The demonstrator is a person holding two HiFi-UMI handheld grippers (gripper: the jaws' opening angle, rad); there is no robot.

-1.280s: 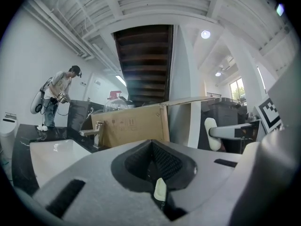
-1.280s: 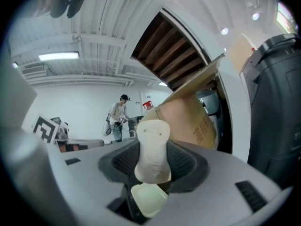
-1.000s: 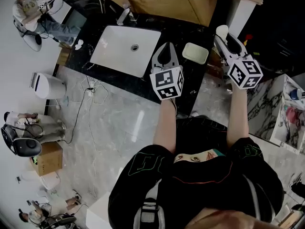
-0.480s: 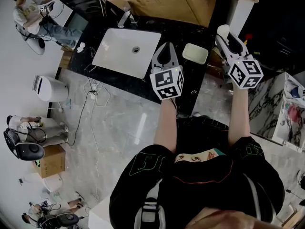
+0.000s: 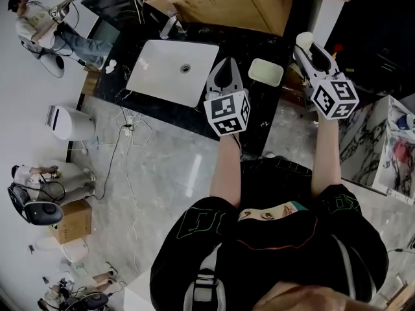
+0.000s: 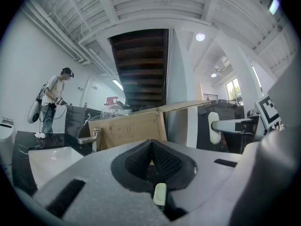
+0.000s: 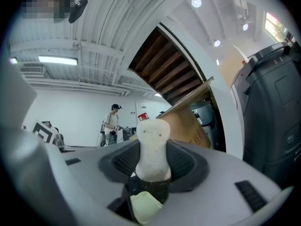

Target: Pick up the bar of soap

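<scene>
The pick-up looks done in its main part: the soap is off the table (image 5: pixel 259 109), so what remains is, by my reading, to keep the grip firm and the hold level. At the left, the white sink (image 5: pixel 155 70) set in the black table has nothing in it but its drain. Just beside it the left gripper (image 5: pixel 225 61) hangs over the table with its jaws closed together on nothing. Behind stands an open cardboard box (image 5: pixel 227 8); what it holds cannot be made out. Further right, the pale green soap dish (image 5: pixel 266 72) lies bare. At the far right, the right gripper (image 5: pixel 310 54) has its jaws clamped on the bar of soap (image 7: pixel 151 145), which stands out past the jaw tips, above and beyond the dish.
</scene>
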